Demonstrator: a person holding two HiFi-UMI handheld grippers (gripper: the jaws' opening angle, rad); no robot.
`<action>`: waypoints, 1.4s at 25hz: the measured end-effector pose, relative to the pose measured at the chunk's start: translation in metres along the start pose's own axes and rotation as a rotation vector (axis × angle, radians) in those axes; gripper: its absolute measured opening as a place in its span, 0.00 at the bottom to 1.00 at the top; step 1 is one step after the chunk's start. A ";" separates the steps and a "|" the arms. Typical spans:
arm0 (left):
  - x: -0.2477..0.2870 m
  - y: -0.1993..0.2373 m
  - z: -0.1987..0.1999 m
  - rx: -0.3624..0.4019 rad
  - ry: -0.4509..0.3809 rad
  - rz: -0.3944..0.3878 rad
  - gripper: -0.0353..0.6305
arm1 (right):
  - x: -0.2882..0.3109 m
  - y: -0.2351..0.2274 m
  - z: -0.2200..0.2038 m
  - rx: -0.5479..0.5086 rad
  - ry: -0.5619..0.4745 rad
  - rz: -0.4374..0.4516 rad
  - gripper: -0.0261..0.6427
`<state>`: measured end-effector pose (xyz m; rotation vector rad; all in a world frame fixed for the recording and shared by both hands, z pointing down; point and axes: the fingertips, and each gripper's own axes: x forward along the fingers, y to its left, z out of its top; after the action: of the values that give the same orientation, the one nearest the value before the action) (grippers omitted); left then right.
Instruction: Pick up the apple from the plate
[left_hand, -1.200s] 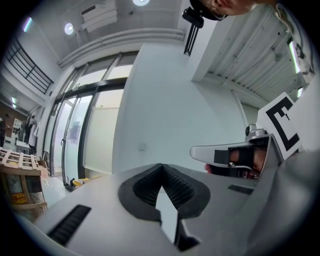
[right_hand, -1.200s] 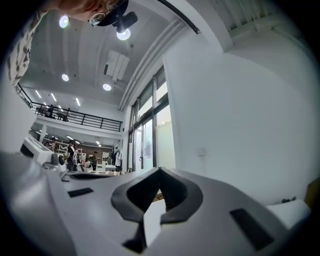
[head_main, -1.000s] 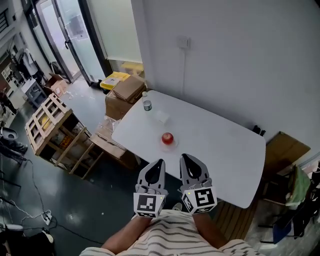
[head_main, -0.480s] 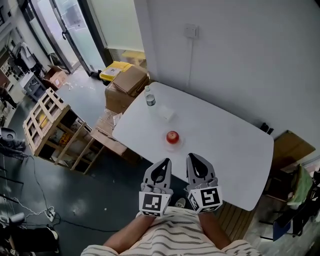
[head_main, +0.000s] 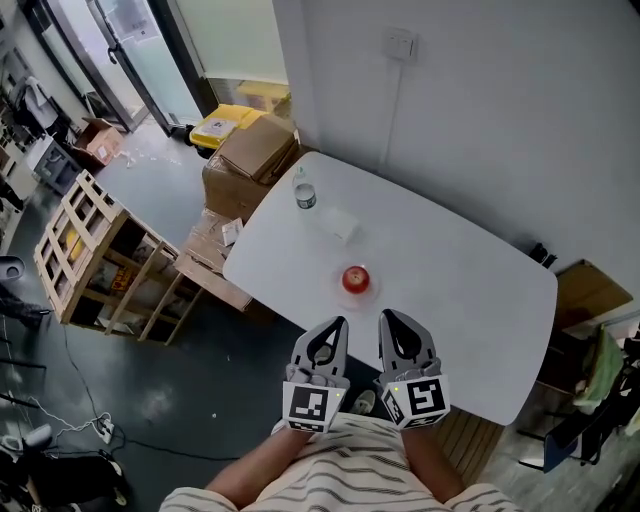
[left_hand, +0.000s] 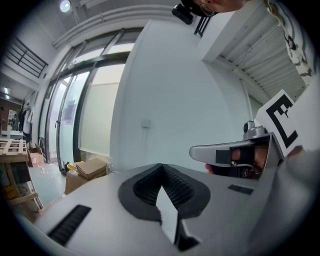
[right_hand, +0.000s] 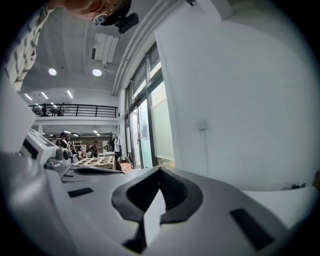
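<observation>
Nearest, I find the left claw (head_main: 333, 328) and the right claw (head_main: 393, 320) side by side, short of the white bench (head_main: 470, 300). Each has its jaws fully together and grips nothing. Beyond them the red apple (head_main: 355, 278) sits on its plate (head_main: 362, 295) near the bench's front edge, apart from both claws. Farther along stands a water bottle (head_main: 305, 193), with cardboard boxes (head_main: 255, 150) on the floor past it.

head view high; table (head_main: 480, 290) far below
</observation>
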<state>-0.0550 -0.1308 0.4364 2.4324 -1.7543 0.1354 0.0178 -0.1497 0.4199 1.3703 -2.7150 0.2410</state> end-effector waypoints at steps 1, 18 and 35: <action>0.002 0.003 -0.003 -0.002 0.008 -0.003 0.06 | 0.004 -0.001 -0.003 0.000 0.008 -0.002 0.05; 0.034 0.029 -0.058 -0.053 0.124 -0.043 0.06 | 0.037 -0.010 -0.067 0.024 0.168 -0.019 0.05; 0.055 0.032 -0.118 -0.068 0.262 -0.055 0.06 | 0.041 -0.023 -0.104 0.059 0.251 -0.043 0.05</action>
<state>-0.0669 -0.1726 0.5629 2.2922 -1.5522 0.3644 0.0129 -0.1772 0.5307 1.3120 -2.4894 0.4597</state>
